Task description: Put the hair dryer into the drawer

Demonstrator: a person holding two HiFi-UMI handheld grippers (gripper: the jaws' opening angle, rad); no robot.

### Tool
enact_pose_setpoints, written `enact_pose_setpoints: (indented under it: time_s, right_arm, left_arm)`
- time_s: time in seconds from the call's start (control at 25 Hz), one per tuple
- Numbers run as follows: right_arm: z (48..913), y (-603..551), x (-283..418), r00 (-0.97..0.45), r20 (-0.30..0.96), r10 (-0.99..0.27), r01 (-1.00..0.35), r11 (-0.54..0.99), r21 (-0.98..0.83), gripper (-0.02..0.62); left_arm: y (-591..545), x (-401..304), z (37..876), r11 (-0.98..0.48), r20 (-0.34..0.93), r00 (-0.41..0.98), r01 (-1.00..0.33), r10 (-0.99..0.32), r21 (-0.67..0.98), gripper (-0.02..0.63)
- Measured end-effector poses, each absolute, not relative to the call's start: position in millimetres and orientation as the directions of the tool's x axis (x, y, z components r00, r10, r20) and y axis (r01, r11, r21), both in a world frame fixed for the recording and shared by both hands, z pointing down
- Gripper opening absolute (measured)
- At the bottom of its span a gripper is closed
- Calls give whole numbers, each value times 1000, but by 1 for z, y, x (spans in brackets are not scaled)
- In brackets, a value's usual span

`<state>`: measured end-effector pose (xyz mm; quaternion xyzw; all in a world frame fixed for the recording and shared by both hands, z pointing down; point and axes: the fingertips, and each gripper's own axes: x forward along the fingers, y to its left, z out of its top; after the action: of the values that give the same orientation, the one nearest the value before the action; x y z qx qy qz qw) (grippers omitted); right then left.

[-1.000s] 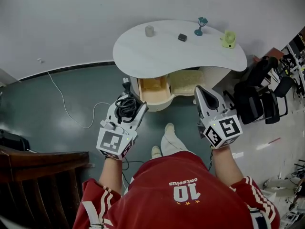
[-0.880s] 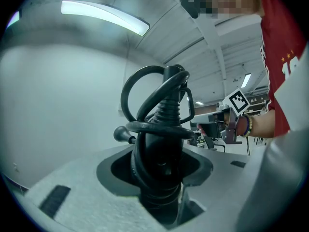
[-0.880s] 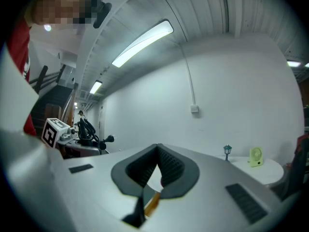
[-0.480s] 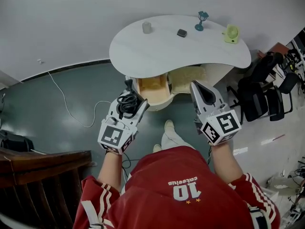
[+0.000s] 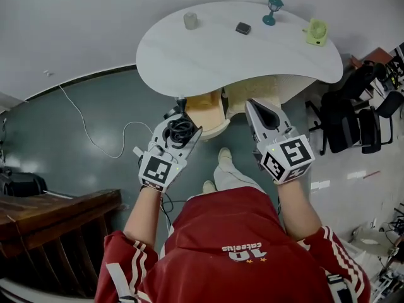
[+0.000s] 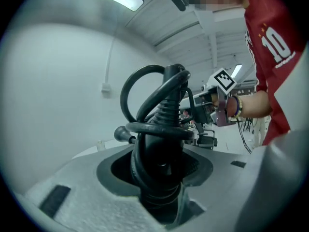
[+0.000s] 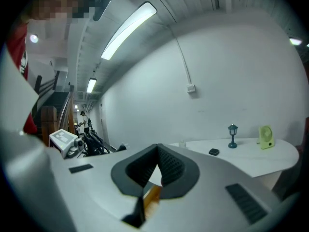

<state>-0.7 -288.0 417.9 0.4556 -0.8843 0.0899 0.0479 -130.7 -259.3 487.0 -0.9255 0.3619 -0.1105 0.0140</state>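
Observation:
The black hair dryer (image 5: 179,131), its cord coiled around it, sits between the jaws of my left gripper (image 5: 183,124), which is shut on it. In the left gripper view the dryer (image 6: 161,144) stands upright and fills the gap of the left gripper (image 6: 160,170). The open drawer (image 5: 214,130), wooden inside, juts out from under the white table (image 5: 233,55), just beyond the dryer. My right gripper (image 5: 262,109) hovers to the right of the drawer, shut and empty. The right gripper (image 7: 154,151) shows its tips meeting in its own view.
On the table stand a small cup (image 5: 190,21), a dark flat object (image 5: 242,28), a teal toy lamp (image 5: 273,10) and a green fan (image 5: 317,31). Black chairs (image 5: 356,115) crowd the right. A white cable (image 5: 95,141) lies on the floor; dark wooden furniture (image 5: 50,219) is at lower left.
Both grippers have moved toward the table and the open drawer, and lower. The left one still carries the hair dryer, now at the drawer's front left corner.

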Motion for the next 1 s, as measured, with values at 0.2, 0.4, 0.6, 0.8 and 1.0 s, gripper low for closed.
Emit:
enact_pose_setpoints:
  time_s: [0.2,0.4,0.6,0.8,1.0]
  right_arm:
    - [440,-303,-3,-596,204,-777,-803,582,-126,6]
    - [463,-319,-1,-600,237,-764,-800,583,-142,6]
    - [488,-332,1,-609,267,-747,-792,588,-162,6]
    - [508,-349,6,-608,301,-734,-792,587,-168,6]
    - [522,-355,7,-609,326,-723,-791,584,-182,6]
  left_arm:
    - [-270,-109,528,-799,269,753,-583,-600,-148,210]
    - [-281,-90,566,-849,319,791,-519,-522,-99,210]
    - [-297,-84,600,-854,361,786,-516,-502,-64,210]
    - [-319,-82,644,-855,435,758,-515,-485,-56,210]
    - [-321,-77,698,-895,551,732,-440,-400,-64,209]
